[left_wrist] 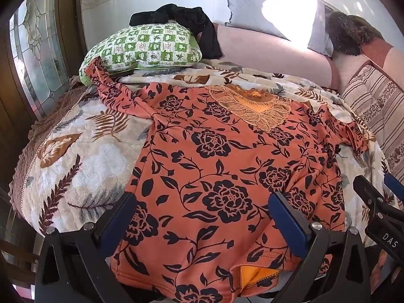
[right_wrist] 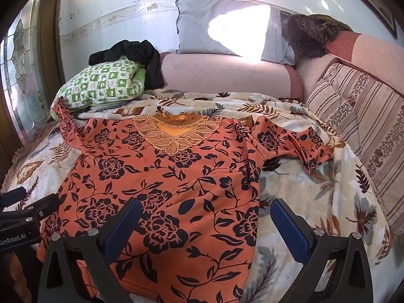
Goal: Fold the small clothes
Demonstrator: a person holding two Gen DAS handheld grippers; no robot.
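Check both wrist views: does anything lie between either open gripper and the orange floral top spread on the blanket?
Nothing visible does. The left gripper and right gripper, both open, hang directly over the orange floral top, which lies uncovered.

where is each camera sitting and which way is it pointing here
Left wrist view: sits on the left gripper, angled down over the hem of the orange floral shirt; its own open jaws show, plus the right gripper at the right edge.
Right wrist view: sits on the right gripper, angled down over the shirt's right hem edge and the leaf-print blanket; its open jaws show, with the left gripper at the left edge.
Shared: shirt, blanket, green checked pillow, black garment.
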